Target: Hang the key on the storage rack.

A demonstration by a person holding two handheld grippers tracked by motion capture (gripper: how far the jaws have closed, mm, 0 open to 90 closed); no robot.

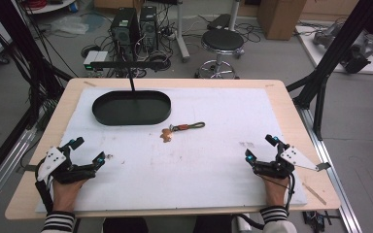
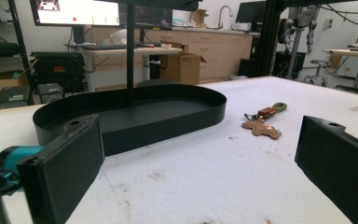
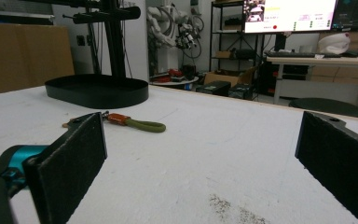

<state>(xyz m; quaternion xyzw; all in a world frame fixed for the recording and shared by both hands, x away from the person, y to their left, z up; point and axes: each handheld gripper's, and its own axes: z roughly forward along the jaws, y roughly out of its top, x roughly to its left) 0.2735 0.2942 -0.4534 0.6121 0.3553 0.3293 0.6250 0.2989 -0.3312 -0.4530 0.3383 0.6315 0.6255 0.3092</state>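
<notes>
Gaping wide and empty, both claws (image 1: 88,151) (image 1: 261,148) flank an unlabelled keychain (image 1: 184,129) beside a plain black tray (image 1: 131,108).

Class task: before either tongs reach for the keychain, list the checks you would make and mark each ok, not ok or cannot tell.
1. Left tongs open, nothing held: ok.
2. Right tongs open, nothing held: ok.
3. Keychain lies free on the white mat, apart from the black tray: ok.
4. Tray has nothing in it: ok.
5. Path from either tongs to the keychain unobstructed: ok.
6. Whether the keychain's green loop lifts off the mat enough to pinch: cannot tell.
</notes>
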